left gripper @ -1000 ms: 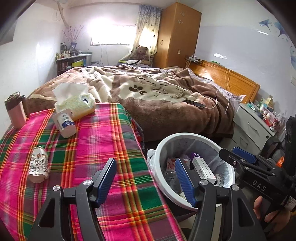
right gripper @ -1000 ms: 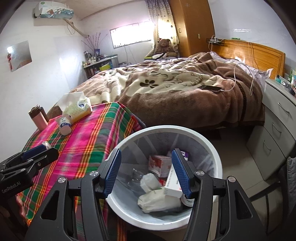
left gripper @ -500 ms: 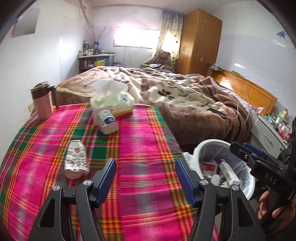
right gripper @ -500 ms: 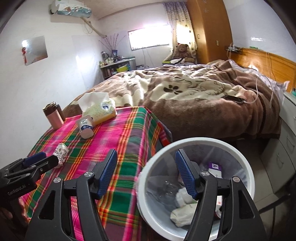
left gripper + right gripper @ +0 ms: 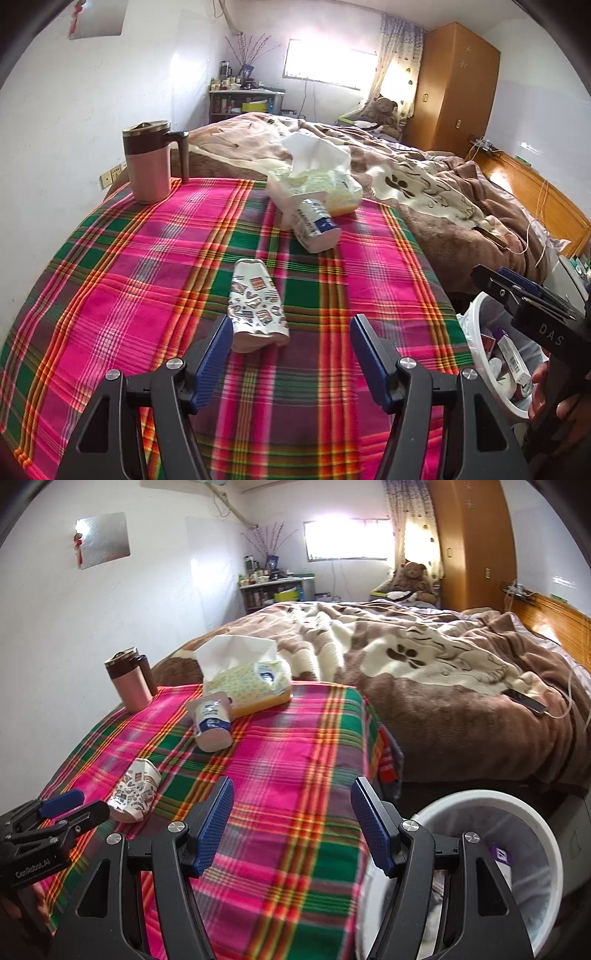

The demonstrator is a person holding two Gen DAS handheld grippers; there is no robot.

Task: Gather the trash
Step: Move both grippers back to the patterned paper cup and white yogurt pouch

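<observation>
A crushed patterned paper cup [image 5: 256, 301] [image 5: 135, 790] lies on its side on the plaid tablecloth [image 5: 129, 280]. My left gripper [image 5: 290, 332] hovers open just in front of it, the cup's wide end near the left finger and not between the pads. A second tipped cup with a blue label [image 5: 314, 225] [image 5: 212, 723] lies farther back, against the tissue pack [image 5: 317, 177]. My right gripper [image 5: 291, 805] is open over the table's right part with nothing between its fingers. The white trash bin [image 5: 517, 845] [image 5: 491, 365] stands on the floor at the table's right and holds several pieces of trash.
A pink mug with a brown lid [image 5: 149, 162] stands at the table's far left corner. A bed with a brown blanket [image 5: 424, 664] lies behind the table. A phone on a cable [image 5: 526, 701] rests on the bed. A wooden wardrobe [image 5: 454, 88] stands at the back.
Both grippers have swung left, away from the bin and over the table. The patterned cup now lies right in front of the left gripper. The right gripper's fingers have spread wider.
</observation>
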